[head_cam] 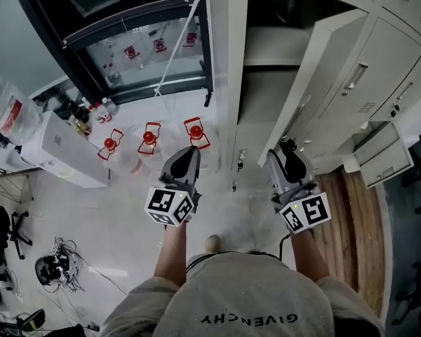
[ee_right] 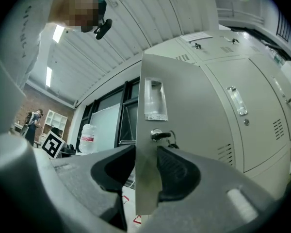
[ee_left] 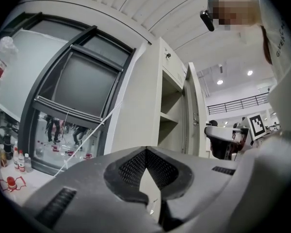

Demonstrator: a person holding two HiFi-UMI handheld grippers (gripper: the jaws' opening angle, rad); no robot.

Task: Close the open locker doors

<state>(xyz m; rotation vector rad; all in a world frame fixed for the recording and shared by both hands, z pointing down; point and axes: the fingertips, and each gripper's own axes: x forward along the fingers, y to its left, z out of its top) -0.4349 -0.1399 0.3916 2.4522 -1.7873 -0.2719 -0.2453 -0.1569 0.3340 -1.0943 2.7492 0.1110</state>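
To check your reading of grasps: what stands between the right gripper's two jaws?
The free edge of the open locker door, just below its key lock; the right gripper view shows the right gripper closed on it.

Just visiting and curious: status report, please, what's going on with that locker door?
Right gripper clamped on edge of open locker door. Left gripper shut, empty. Nothing visible in the door's path.

Open door (head_cam: 316, 83) ahead; bottles (head_cam: 149, 140) at left
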